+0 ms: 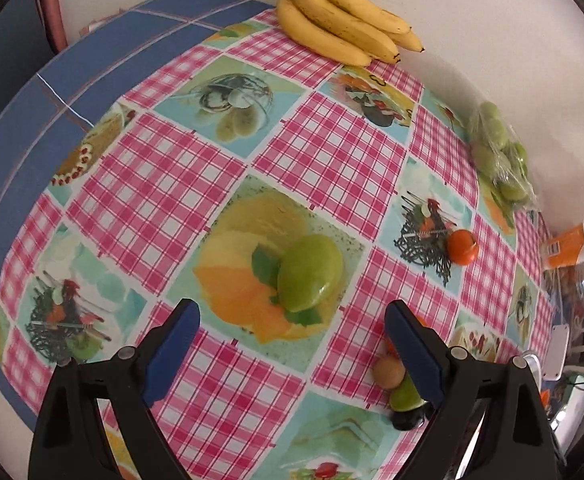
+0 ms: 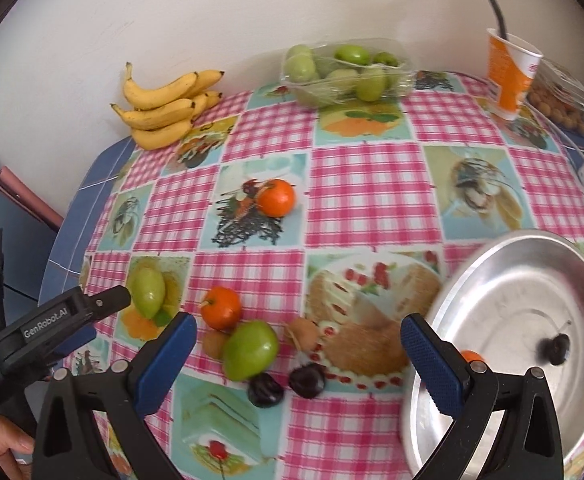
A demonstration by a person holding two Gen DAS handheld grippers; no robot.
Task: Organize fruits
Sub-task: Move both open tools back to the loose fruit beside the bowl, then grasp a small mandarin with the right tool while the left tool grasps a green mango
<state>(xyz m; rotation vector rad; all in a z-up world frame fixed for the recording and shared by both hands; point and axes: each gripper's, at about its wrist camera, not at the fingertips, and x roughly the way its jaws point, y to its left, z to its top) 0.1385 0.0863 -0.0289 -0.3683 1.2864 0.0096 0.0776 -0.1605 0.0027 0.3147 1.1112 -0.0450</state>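
My left gripper (image 1: 292,316) is open and empty, just short of a green fruit (image 1: 310,272) lying on the tablecloth; that fruit also shows in the right wrist view (image 2: 146,291). My right gripper (image 2: 298,338) is open and empty above a cluster: a green fruit (image 2: 250,350), an orange (image 2: 220,307), two brown fruits (image 2: 215,344) and two dark cherries (image 2: 307,380). A steel bowl (image 2: 508,280) at the right holds one dark cherry (image 2: 555,349) and a small orange fruit (image 2: 472,356). Another orange (image 2: 276,197) lies mid-table.
A banana bunch (image 2: 167,110) lies at the back by the wall. A clear tray of green fruits (image 2: 344,68) stands behind. An orange paper cup (image 2: 510,76) and a clear box of brown fruits (image 2: 564,100) stand at the back right. The table edge drops off at the left.
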